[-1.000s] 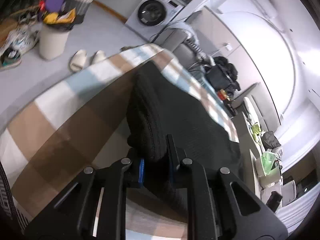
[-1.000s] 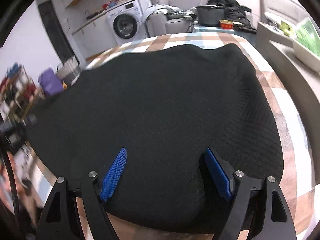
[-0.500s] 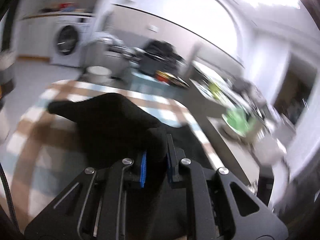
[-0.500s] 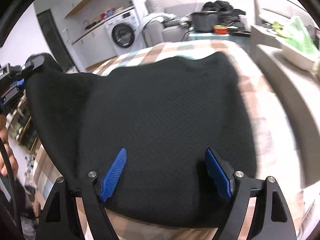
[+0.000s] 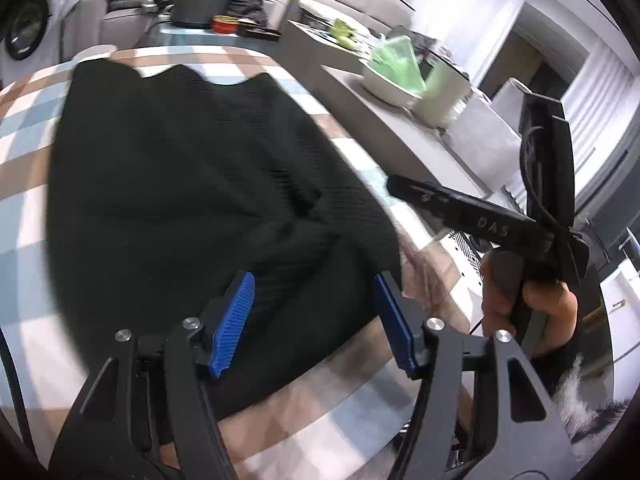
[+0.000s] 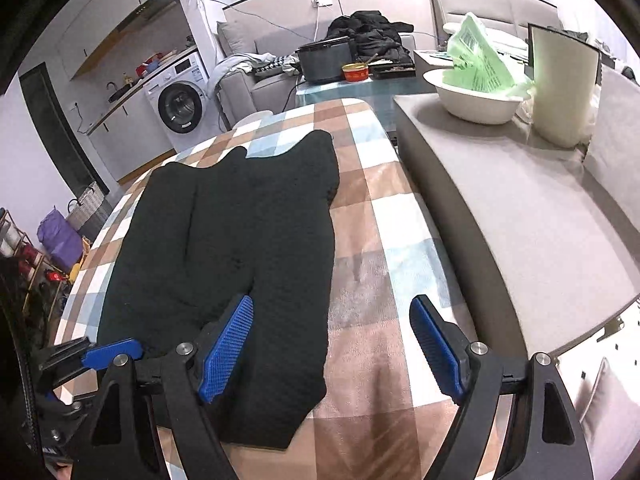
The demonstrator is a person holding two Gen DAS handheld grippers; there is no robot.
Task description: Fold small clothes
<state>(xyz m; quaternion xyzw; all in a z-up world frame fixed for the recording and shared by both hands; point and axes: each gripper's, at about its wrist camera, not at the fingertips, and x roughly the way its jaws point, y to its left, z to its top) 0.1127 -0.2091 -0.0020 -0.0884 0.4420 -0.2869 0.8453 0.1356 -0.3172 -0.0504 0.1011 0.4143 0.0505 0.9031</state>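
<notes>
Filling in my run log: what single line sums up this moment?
phase: fold laid | black garment: folded on checked cloth | left hand-held gripper: jaws just opened, nothing pinched | right hand-held gripper: open, empty

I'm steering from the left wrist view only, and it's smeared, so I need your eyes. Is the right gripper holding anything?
Observer: No. The right gripper is wide open. Only the bare checked blanket shows between its pads, and its left pad hangs over the edge of the black garment.
Operator: How does the garment's near right corner lie? It's hidden for me.
Observer: It lies flat on the blanket, with bare blanket showing beside it.
Operator: Is there any crease I can't make out?
Observer: Yes, one soft ridge runs lengthwise up the garment, left of its middle.
</notes>
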